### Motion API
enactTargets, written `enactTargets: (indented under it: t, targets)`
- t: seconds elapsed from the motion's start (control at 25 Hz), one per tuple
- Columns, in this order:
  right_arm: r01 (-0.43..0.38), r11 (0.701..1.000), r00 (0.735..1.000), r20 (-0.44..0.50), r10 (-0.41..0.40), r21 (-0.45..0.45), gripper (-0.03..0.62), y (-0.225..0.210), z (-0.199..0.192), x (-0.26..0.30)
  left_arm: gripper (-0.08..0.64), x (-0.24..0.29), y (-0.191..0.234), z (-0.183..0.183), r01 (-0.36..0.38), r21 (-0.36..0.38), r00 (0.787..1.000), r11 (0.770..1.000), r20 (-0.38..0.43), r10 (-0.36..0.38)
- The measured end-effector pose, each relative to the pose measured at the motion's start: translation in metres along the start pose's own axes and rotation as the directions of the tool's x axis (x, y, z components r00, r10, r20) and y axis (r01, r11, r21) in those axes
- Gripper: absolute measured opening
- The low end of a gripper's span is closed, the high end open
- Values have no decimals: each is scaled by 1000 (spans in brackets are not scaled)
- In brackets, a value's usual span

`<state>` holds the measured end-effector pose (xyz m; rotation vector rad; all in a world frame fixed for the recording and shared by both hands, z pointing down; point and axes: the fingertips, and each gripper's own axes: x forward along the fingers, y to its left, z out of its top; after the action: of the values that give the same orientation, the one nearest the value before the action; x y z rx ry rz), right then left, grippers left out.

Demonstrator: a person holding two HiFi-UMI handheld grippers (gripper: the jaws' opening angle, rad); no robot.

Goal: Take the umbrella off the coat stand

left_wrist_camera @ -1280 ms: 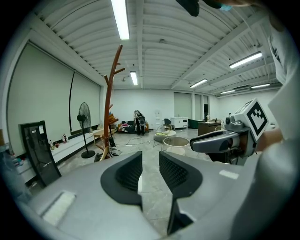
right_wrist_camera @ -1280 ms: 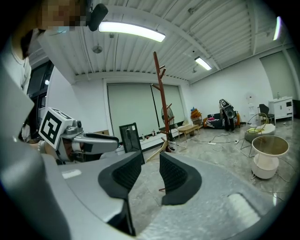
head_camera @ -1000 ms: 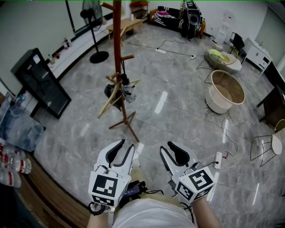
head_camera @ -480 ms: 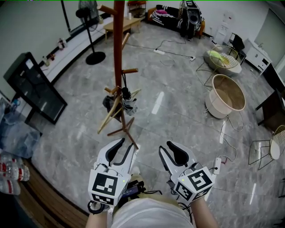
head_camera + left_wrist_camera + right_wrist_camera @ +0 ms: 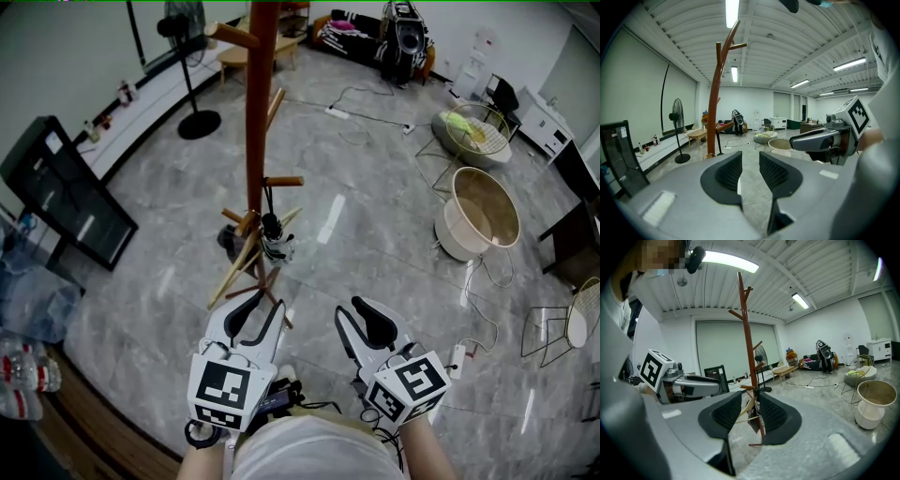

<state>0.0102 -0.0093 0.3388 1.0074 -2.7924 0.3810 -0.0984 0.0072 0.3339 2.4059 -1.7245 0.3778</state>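
Room was pretty bright, lit by ceiling tubes (image 5: 731,10); the one at 12 o'clock in the left gripper view blew out. Streaky glare showed on the glossy floor (image 5: 330,217). Fisheye bending, dark corners.

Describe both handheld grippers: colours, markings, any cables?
The left gripper and right gripper match: pale grey-white shells, black ribbed jaw pads, each with a cube of black-and-white square markers. Black cables trail behind them. The person wears a white top.

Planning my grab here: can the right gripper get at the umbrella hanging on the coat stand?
Probably yes. The right gripper is open and empty, the umbrella hangs low on the coat stand, and only floor lies between them. It is not within touch yet; step closer.
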Motion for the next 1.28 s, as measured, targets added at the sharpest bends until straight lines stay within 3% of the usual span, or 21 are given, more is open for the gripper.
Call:
enactTargets:
  t: [0.84,1.28]
  targets:
    - [17,1000,1000,-11,-17,-24,109,-13,22,65,115,46,53,7,40,-15,999,999,-7,-40]
    - [-68,995,997,-26,66,-72,91,-26,30,89,115,52,65,8,-39,-29,999,999,-4,39]
